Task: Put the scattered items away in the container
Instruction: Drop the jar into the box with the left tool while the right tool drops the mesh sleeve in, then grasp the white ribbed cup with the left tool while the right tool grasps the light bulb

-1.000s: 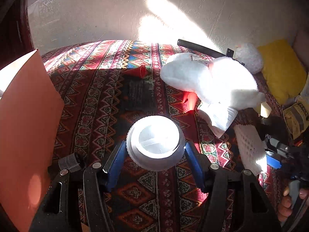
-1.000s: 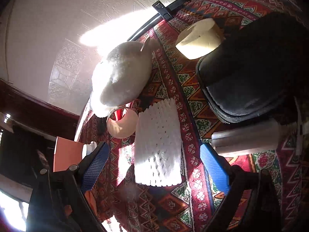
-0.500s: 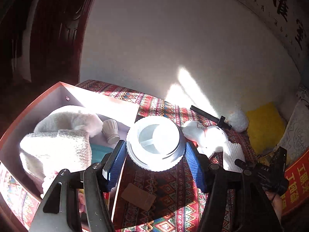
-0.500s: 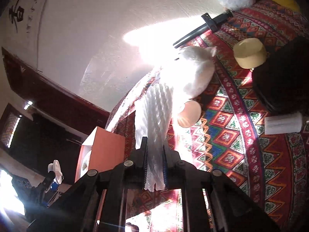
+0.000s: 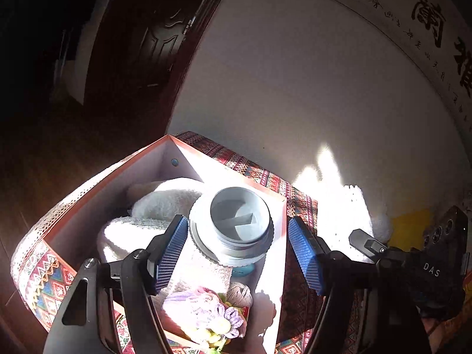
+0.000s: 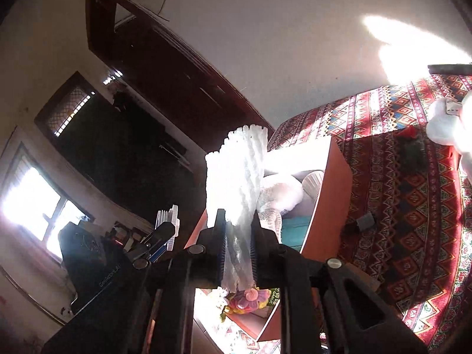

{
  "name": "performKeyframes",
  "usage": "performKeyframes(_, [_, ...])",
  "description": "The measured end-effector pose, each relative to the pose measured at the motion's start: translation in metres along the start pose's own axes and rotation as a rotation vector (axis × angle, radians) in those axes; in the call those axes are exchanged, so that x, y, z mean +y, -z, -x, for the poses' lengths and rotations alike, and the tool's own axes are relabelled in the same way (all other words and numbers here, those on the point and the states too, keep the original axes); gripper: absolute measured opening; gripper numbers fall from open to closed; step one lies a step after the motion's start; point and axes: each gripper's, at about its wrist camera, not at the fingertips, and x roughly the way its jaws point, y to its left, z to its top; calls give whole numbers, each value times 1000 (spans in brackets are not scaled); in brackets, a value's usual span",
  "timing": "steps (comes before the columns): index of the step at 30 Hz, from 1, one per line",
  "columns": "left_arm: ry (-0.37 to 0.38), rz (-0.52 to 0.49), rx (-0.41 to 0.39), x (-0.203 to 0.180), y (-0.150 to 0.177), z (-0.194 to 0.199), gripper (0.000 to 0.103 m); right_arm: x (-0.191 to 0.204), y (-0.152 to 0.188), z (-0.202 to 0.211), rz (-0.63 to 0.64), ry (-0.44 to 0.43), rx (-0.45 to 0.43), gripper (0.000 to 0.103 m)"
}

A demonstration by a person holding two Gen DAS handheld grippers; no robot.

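Observation:
My left gripper (image 5: 239, 247) is open above the orange box (image 5: 97, 177). The white ribbed lid (image 5: 236, 224) sits between its blue pads, apart from both, over the box's contents. The box holds white knitted cloth (image 5: 141, 233), crocheted flowers (image 5: 206, 315) and a ball of twine (image 5: 240, 293). My right gripper (image 6: 238, 253) is shut on the white foam net sleeve (image 6: 236, 174) and holds it upright beside the box (image 6: 333, 194). The sleeve also shows in the left wrist view (image 5: 348, 215).
A patterned red cloth (image 6: 413, 177) covers the table. A white plush toy (image 6: 448, 124) and a dark flat item (image 6: 413, 150) lie to the right. A small grey block (image 6: 365, 221) lies near the box. A wall (image 5: 295, 88) stands behind.
My left gripper moved over the box and opened, letting go of the white lid. My right gripper carried the foam sleeve leftward up to the box.

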Motion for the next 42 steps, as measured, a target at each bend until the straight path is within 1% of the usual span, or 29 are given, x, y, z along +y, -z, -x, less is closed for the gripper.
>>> performKeyframes(1, [-4, 9, -17, 3, -3, 3, 86, 5, -2, -6, 6, 30, -1, 43])
performKeyframes(2, [-9, 15, -32, 7, -6, 6, 86, 7, -4, -6, 5, 53, -26, 69])
performKeyframes(3, [-12, 22, -45, 10, -9, 10, 86, 10, -4, -2, 7, 57, -59, 82])
performKeyframes(4, [-14, 31, -55, 13, -11, 14, 86, 12, -5, 2, 19, 43, -71, 81])
performKeyframes(6, [-18, 50, -68, 21, -13, 19, 87, 13, -6, 8, 27, 6, -66, 81])
performKeyframes(9, [-22, 72, -61, 29, -11, 20, 87, 3, -7, 19, -23, -17, -74, 81])
performKeyframes(12, [-9, 60, -46, 22, -5, 18, 87, -15, -5, 41, -76, -54, -75, 81])
performKeyframes(14, [3, 26, -38, 8, 0, 19, 87, -29, 0, 67, -95, -55, -104, 81])
performKeyframes(17, [35, -55, -3, -26, 13, 10, 87, -66, 9, 117, -142, -25, -173, 81])
performKeyframes(21, [58, -212, 81, -88, 45, -13, 87, -140, 25, 197, -270, 47, -300, 81])
performKeyframes(23, [71, -284, 128, -122, 70, -31, 87, -182, 37, 234, -352, 86, -357, 81])
performKeyframes(25, [101, -345, 192, -154, 100, -53, 87, -224, 53, 267, -435, 136, -406, 81])
performKeyframes(27, [144, -399, 261, -186, 131, -78, 87, -266, 67, 288, -540, 193, -408, 82])
performKeyframes(28, [164, -426, 295, -203, 147, -91, 87, -285, 73, 295, -585, 198, -410, 83])
performKeyframes(29, [180, -451, 326, -219, 162, -103, 87, -304, 77, 299, -620, 196, -413, 83])
performKeyframes(31, [194, -501, 374, -247, 187, -130, 87, -337, 83, 302, -698, 205, -380, 83])
performKeyframes(33, [194, -541, 394, -270, 203, -157, 87, -361, 87, 302, -754, 183, -370, 83])
performKeyframes(34, [195, -559, 399, -280, 207, -172, 87, -369, 85, 301, -764, 185, -360, 83])
performKeyframes(36, [209, -596, 418, -299, 214, -201, 87, -380, 79, 296, -762, 228, -335, 83])
performKeyframes(37, [230, -614, 438, -308, 216, -215, 87, -384, 78, 292, -757, 256, -323, 83])
performKeyframes(39, [252, -660, 466, -320, 218, -242, 87, -390, 72, 282, -756, 284, -296, 83])
performKeyframes(41, [240, -720, 498, -329, 223, -270, 87, -396, 69, 272, -765, 284, -268, 84])
performKeyframes(42, [222, -751, 506, -333, 225, -283, 87, -398, 69, 266, -772, 272, -250, 84])
